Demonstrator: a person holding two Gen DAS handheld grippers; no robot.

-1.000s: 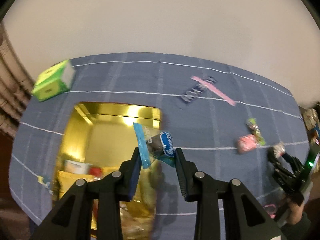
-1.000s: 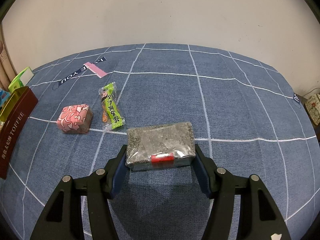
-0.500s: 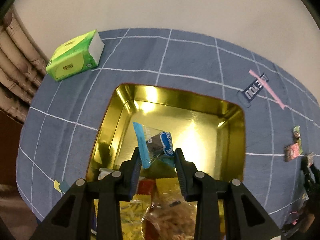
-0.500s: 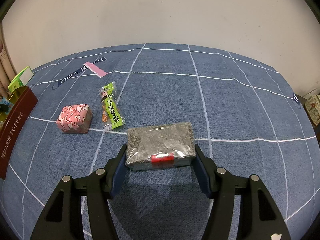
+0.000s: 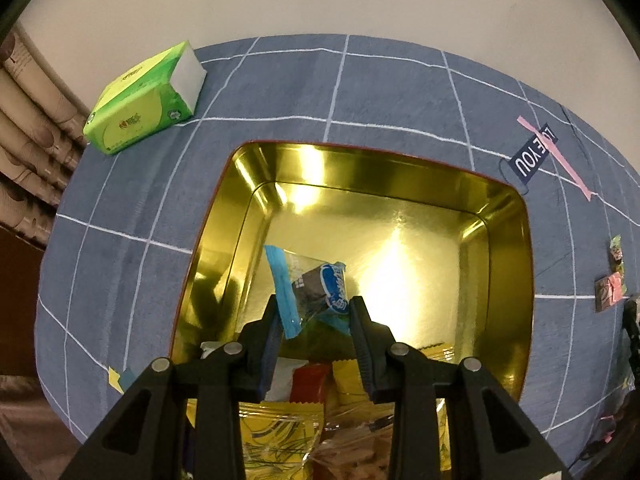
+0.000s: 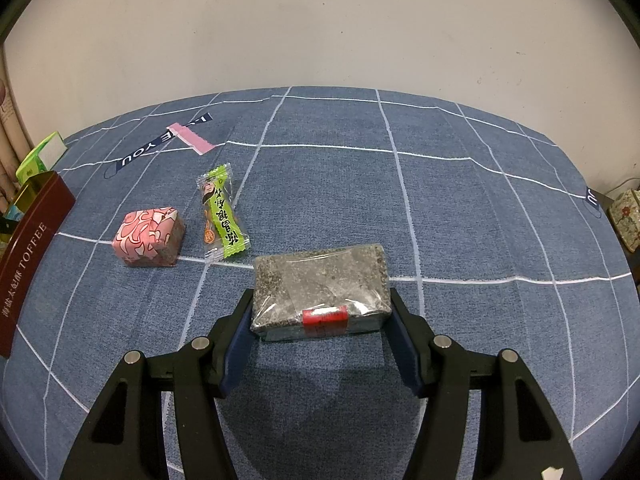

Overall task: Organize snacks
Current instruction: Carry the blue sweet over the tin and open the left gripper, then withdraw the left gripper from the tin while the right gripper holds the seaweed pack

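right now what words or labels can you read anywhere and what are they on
"TOFFEE", after small characters too fine to read: maroon tin side.
"YOU": dark tablecloth tag; a pink strip covers the rest.
Green candy wrapper: characters not legible.
Blue snack packet in the left gripper: white lettering blurred.
Green tissue pack: logo too small.

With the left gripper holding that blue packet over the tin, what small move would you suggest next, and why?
Probably open the left gripper and let the blue packet drop. It hangs over the gold tin, above a bare patch of floor just beyond the snacks already inside, so it should land in the tin.
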